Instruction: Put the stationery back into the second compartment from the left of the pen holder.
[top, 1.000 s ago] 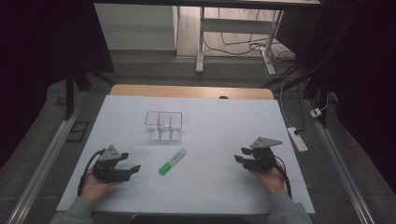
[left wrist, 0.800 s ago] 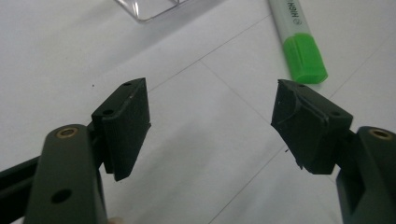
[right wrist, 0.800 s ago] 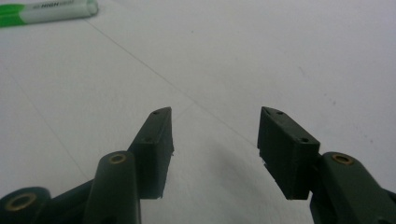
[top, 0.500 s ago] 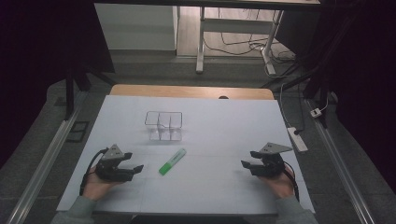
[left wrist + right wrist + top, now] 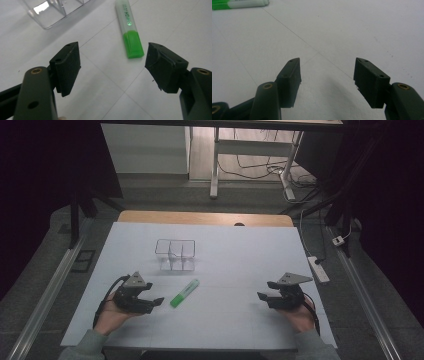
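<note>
A green highlighter (image 5: 184,293) lies slantwise on the white table (image 5: 235,250), its green cap toward me. My left gripper (image 5: 154,301) stands open just left of it, held in a hand at the near left. In the left gripper view the highlighter (image 5: 129,32) lies ahead of the wide-apart jaws (image 5: 112,53), its cap end nearest the right jaw. My right gripper (image 5: 264,296) is at the near right, well away from the pen. Its jaws (image 5: 327,63) have just been opening and nothing is between them. The highlighter (image 5: 239,3) shows at that view's top left.
A clear plastic box (image 5: 175,254) with dividers stands behind the highlighter, also seen as the box (image 5: 50,12) in the left gripper view. A wooden strip (image 5: 200,217) edges the table's far side. A power strip (image 5: 318,269) lies off the right edge.
My left gripper has moved a little to the right, closer to the highlighter. The right gripper has hardly shifted, and its jaws look wider apart.
</note>
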`<state>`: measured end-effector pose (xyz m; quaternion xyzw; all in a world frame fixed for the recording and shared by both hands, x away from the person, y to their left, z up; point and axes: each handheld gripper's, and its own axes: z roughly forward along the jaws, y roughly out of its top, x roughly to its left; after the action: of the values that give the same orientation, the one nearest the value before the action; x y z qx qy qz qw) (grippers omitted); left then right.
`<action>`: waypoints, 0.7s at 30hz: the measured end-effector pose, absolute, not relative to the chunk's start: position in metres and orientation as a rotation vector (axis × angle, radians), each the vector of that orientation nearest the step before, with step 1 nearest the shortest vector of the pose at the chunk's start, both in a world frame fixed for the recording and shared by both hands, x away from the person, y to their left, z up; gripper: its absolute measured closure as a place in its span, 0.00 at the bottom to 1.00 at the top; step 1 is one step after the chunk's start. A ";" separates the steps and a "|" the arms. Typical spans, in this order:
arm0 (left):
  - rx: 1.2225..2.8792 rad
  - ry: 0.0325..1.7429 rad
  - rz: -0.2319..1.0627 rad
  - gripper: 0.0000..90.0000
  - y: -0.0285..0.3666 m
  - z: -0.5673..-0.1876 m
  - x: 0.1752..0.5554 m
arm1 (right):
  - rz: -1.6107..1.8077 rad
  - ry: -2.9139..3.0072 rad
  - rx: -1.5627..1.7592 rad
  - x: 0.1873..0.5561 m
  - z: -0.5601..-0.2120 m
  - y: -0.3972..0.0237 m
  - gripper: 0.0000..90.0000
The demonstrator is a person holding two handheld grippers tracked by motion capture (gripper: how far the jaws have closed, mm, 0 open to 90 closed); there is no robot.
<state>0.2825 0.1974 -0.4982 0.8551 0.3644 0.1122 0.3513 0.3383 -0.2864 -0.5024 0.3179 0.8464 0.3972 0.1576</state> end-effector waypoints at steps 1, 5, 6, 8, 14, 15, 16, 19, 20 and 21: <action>2.225 0.940 0.286 0.31 0.194 -0.498 0.284 | 1.129 2.423 0.910 0.338 -0.503 -0.286 0.42; 2.265 0.930 0.271 0.31 0.182 -0.497 0.290 | 1.114 2.432 0.911 0.339 -0.504 -0.286 0.41; 2.274 0.927 0.272 0.31 0.179 -0.496 0.292 | 1.111 2.433 0.910 0.339 -0.504 -0.286 0.41; 2.289 0.925 0.267 0.31 0.173 -0.496 0.295 | 1.110 2.433 0.910 0.339 -0.504 -0.286 0.41; 2.344 0.917 0.238 0.30 0.156 -0.499 0.305 | 1.104 2.439 0.912 0.339 -0.505 -0.285 0.41; 2.351 0.915 0.234 0.30 0.154 -0.500 0.306 | 1.098 2.440 0.911 0.339 -0.505 -0.285 0.40; 2.353 0.914 0.227 0.30 0.152 -0.501 0.307 | 1.097 2.441 0.909 0.339 -0.505 -0.285 0.40; 2.373 0.908 0.209 0.30 0.145 -0.503 0.311 | 1.091 2.443 0.907 0.339 -0.506 -0.285 0.40; 2.377 0.907 0.208 0.30 0.144 -0.504 0.312 | 1.091 2.443 0.910 0.339 -0.506 -0.285 0.40; 2.383 0.909 0.204 0.30 0.142 -0.504 0.313 | 1.088 2.444 0.911 0.339 -0.506 -0.285 0.40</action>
<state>0.3132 0.1424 -0.5042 0.8920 0.3404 0.0765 0.2874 0.3394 -0.2847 -0.5058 0.3182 0.8541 0.3802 0.1571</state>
